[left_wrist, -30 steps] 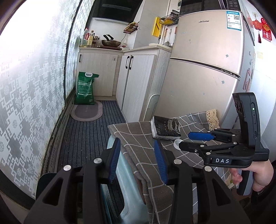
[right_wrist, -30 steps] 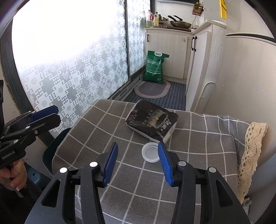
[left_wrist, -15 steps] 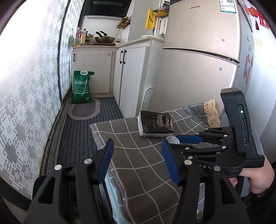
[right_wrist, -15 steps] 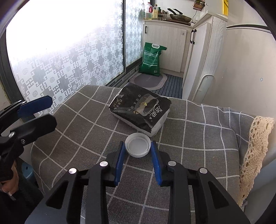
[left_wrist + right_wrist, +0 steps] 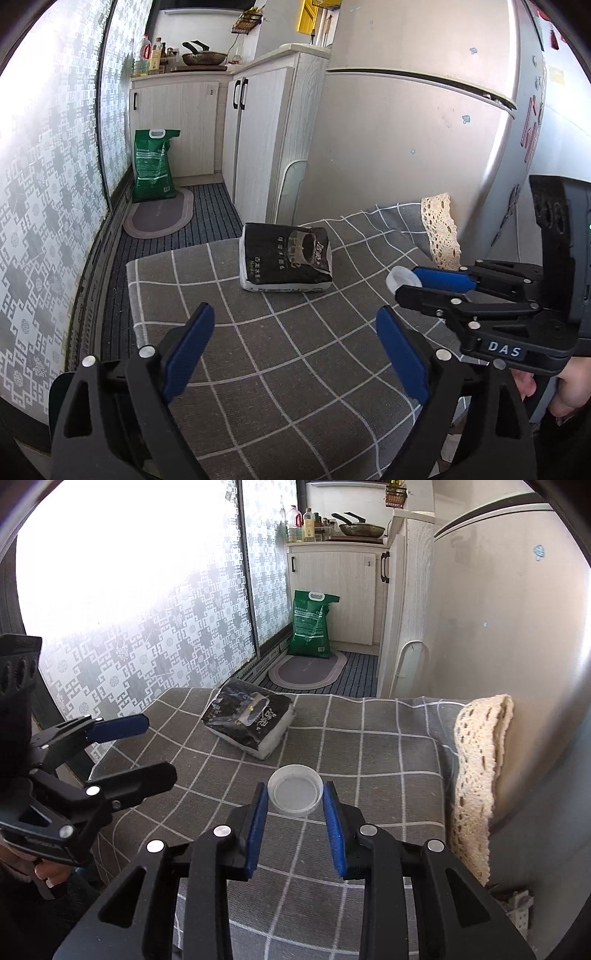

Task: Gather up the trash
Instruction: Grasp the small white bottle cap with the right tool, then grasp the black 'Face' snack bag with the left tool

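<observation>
Between the blue pads of the right gripper [image 5: 294,805], clamped at its rim: white plastic lid [image 5: 294,794], open side up, at or just above the checked grey cloth on the surface [image 5: 388,746]. At 11 o'clock from the lid: black packet [image 5: 251,720], lying flat. Left gripper [image 5: 295,354]: jaws just opened wide, nothing between them. Beyond: refrigerator [image 5: 406,147], white cabinets [image 5: 258,122], green sack [image 5: 153,166] on the floor.

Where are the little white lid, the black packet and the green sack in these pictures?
white lid [image 5: 294,789], right wrist view, on its hollow inside.
black packet [image 5: 286,260], left wrist view, on its printed top face.
green sack [image 5: 310,627], right wrist view, on its front panel.
</observation>
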### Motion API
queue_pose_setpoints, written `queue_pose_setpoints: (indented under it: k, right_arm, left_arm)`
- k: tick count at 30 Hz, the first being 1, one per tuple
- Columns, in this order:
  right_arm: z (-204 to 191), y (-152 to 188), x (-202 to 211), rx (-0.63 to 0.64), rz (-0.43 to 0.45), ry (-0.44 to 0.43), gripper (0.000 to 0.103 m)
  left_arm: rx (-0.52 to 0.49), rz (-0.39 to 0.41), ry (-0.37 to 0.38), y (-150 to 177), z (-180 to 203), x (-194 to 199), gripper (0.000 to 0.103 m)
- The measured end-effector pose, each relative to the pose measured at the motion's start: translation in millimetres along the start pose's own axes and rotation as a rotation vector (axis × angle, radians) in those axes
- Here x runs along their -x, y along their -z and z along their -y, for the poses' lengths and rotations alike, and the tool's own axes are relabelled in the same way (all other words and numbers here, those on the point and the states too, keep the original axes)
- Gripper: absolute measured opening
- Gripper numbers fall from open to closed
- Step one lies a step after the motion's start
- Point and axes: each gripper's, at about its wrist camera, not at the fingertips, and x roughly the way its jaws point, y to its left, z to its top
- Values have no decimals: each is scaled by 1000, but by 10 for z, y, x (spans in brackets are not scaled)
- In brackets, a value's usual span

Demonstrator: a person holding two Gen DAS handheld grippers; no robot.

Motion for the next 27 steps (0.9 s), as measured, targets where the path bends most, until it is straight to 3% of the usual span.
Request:
queue_pose_setpoints:
  k: [5,13,19,27]
  right_arm:
    - [204,27,151,-35,28,-10,31]
    - [419,56,253,-93,49,-42,31]
    - [450,50,263,-113,57,-66,31]
    - [503,77,242,-128,50,-83,31]
  left_arm:
    - [32,-77,-62,-121,23,-191,93]
    - [-86,-160,-174,-348,243,-474,94]
    - [-102,-231,-247,-434,240,-746,94]
    - [-40,-300,-265,-487,62,-973,94]
